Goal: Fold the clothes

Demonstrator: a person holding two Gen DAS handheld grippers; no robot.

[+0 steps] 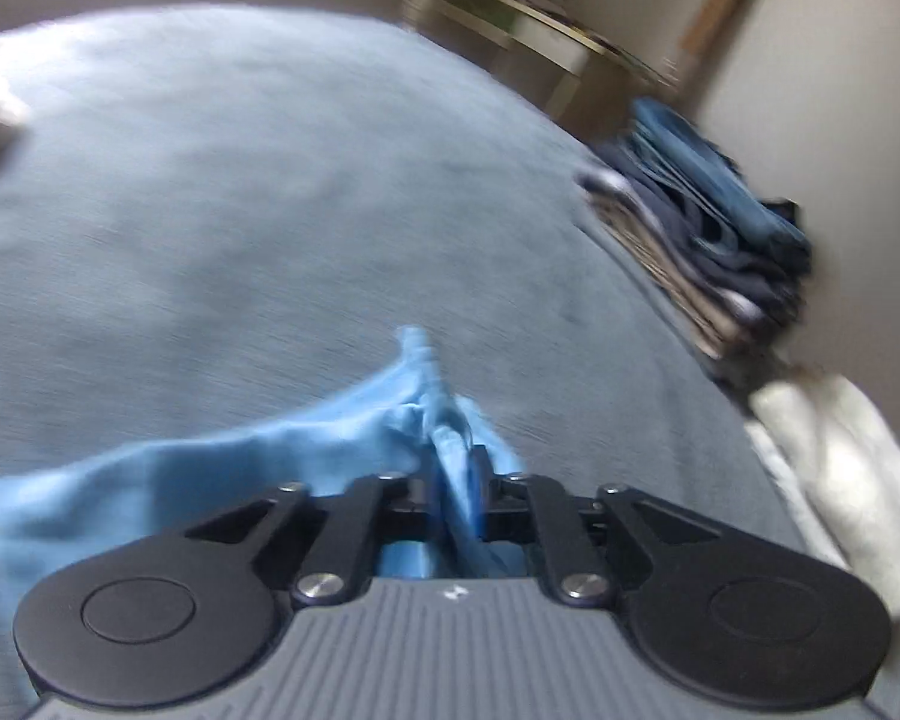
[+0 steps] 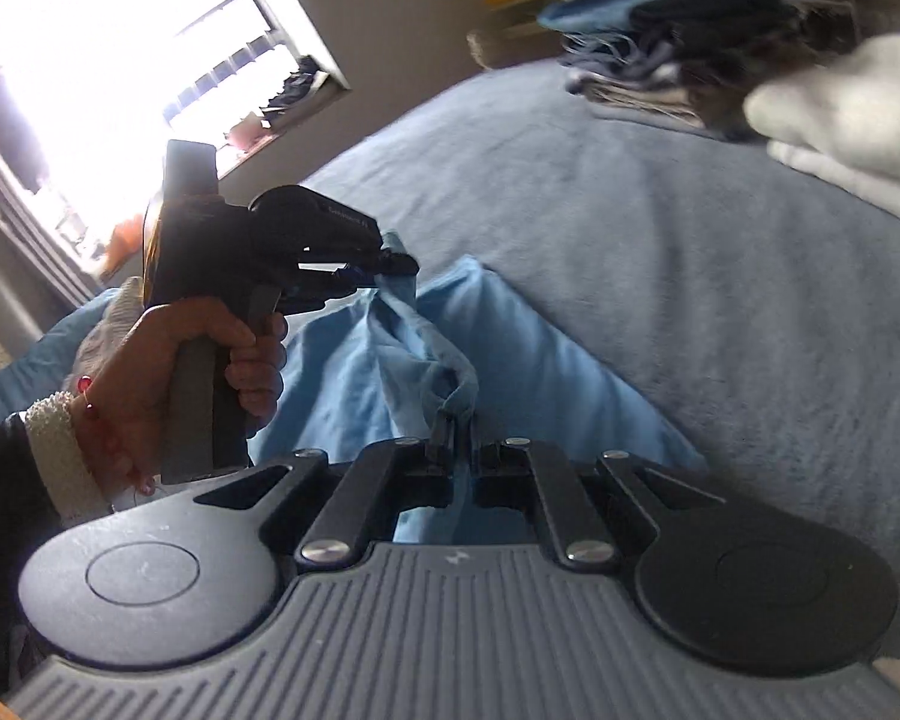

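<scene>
Light-blue cloth, a thin garment (image 2: 354,372), hangs bunched between the two grippers above a grey-blue bedspread (image 1: 240,210). From the left wrist view, the left gripper (image 1: 450,468) has its jaws closed tight on a gathered edge of the fabric, which rises in a crumpled ridge toward 12 o'clock and trails off low toward 9 o'clock. From the right wrist view, the right gripper (image 2: 459,438) is likewise clamped on a twisted hem or corner, and the person's hand (image 2: 192,372) grips the handle of the other tool at 9 o'clock, its fingers pinching the same cloth at roughly 11 o'clock. The two holds sit near each other, with a slack loop of fabric between them and the rest of the garment draped down toward the bed.

At 2 o'clock in the left view a stack of folded clothes (image 1: 708,228) in blues, navy and beige rests near the bed's edge, with a white folded bundle (image 1: 840,480) just beside it at 4 o'clock.

By the look of it, the garment is lifted by one edge, which would suit either spreading it flat for a fold or carrying a fold over; motion blur makes it hard to say which. The next move calls for keeping both pinches firm and the edge taut so the cloth lands without wrinkles
</scene>
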